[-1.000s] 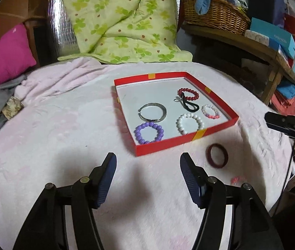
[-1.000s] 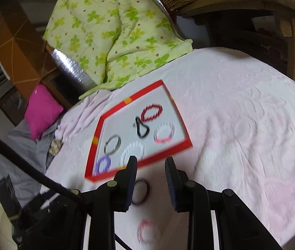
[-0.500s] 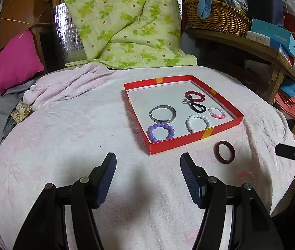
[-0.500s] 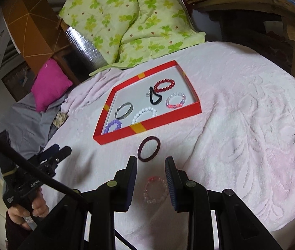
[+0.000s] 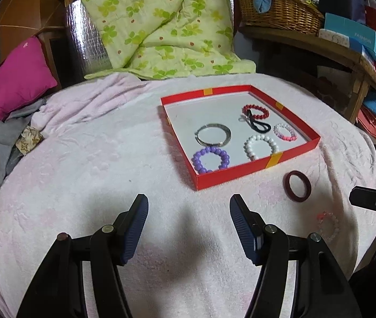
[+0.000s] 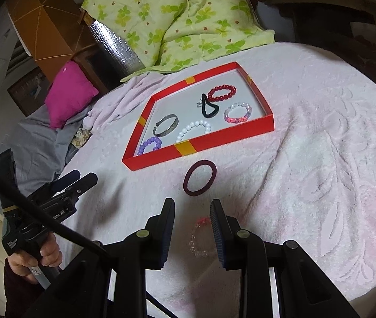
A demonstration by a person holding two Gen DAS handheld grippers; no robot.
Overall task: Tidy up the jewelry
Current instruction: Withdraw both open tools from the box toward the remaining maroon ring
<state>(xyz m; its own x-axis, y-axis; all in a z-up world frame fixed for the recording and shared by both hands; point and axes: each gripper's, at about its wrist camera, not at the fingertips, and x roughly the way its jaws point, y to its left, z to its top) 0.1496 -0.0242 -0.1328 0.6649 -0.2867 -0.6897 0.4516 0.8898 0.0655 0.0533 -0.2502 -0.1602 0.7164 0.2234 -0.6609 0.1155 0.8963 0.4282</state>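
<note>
Six pieces were already laid in the red box [image 5: 256, 171], while the dark red bangle [image 6: 199, 177] and clear bead bracelet [image 6: 201, 238] were left on the blanket at its five o'clock, both the left gripper [image 5: 188, 229] and right gripper [image 6: 191, 234] being parted and empty.

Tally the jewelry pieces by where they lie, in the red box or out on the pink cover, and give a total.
In the red box: 6
Out on the pink cover: 2, the maroon bangle and the clear bead bracelet
Total: 8
</note>
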